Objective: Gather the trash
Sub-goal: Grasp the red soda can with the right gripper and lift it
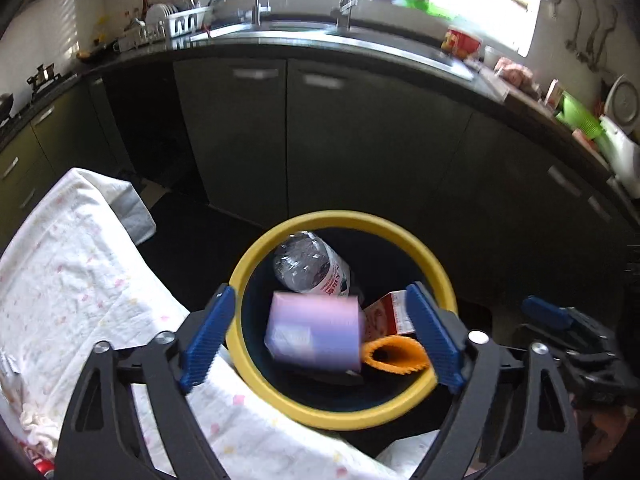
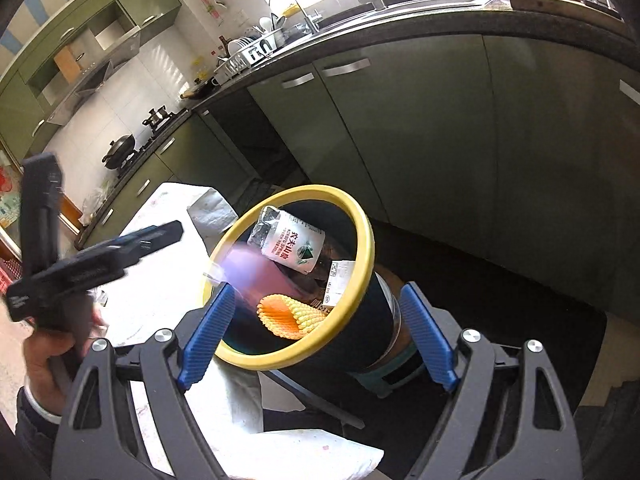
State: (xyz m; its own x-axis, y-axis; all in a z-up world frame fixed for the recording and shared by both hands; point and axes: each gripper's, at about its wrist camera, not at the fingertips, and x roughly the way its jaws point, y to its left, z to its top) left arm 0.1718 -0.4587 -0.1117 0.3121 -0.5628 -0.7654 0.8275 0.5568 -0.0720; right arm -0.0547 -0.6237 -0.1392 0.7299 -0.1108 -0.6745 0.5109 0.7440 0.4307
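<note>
A dark trash bin with a yellow rim (image 1: pixel 440 276) stands beside the cloth-covered table; it also shows in the right wrist view (image 2: pixel 366 248). Inside lie a crushed clear plastic bottle (image 1: pixel 308 260), a red-and-white carton (image 1: pixel 390 312) and an orange foam net (image 1: pixel 396 354). A lilac packet (image 1: pixel 314 332), motion-blurred, is in the air over the bin mouth, between my left fingers but touching neither. My left gripper (image 1: pixel 320 340) is open above the bin. My right gripper (image 2: pixel 316 338) is open, its fingers either side of the bin. The right view shows the bottle (image 2: pixel 290 242), net (image 2: pixel 288 316) and a lilac blur (image 2: pixel 250 268).
A table with a white patterned cloth (image 1: pixel 76 280) lies left of the bin. Green-grey kitchen cabinets (image 1: pixel 328 144) and a counter with sink (image 1: pixel 304 34) run behind. The left gripper's body and the hand holding it (image 2: pixel 80 264) show at the left of the right wrist view.
</note>
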